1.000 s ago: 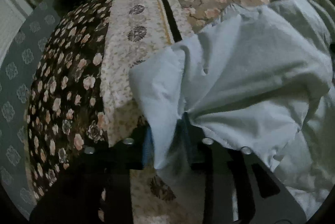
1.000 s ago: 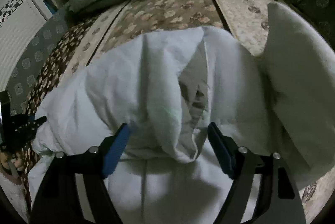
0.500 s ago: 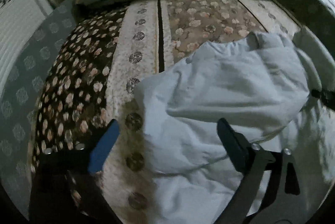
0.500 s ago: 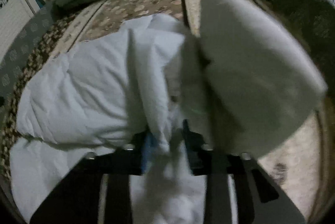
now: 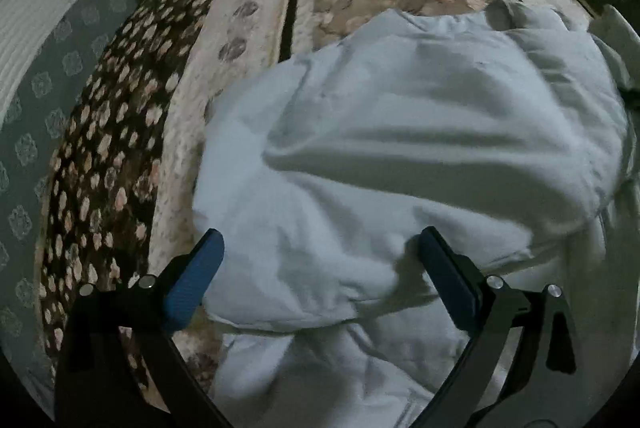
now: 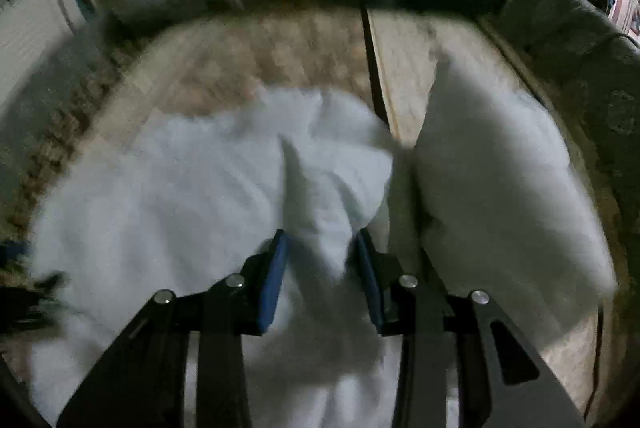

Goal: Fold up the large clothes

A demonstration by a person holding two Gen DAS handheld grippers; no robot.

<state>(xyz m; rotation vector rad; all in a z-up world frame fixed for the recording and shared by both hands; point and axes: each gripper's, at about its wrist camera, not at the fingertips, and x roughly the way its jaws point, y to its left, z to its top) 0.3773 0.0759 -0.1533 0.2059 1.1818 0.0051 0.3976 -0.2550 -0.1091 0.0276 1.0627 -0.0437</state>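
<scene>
Mid-fold: left gripper [image 5: 320, 256] fingers spread wide, empty over the white garment [image 5: 400, 147]; right gripper [image 6: 320, 256] fingers pinch a fabric ridge. Next, carry it across.

No readable text, label or number anywhere.

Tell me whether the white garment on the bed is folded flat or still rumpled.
Rumpled: the white garment lies bunched in deep creases on the floral bedspread, one ridge pinched up between the right gripper pads.
</scene>
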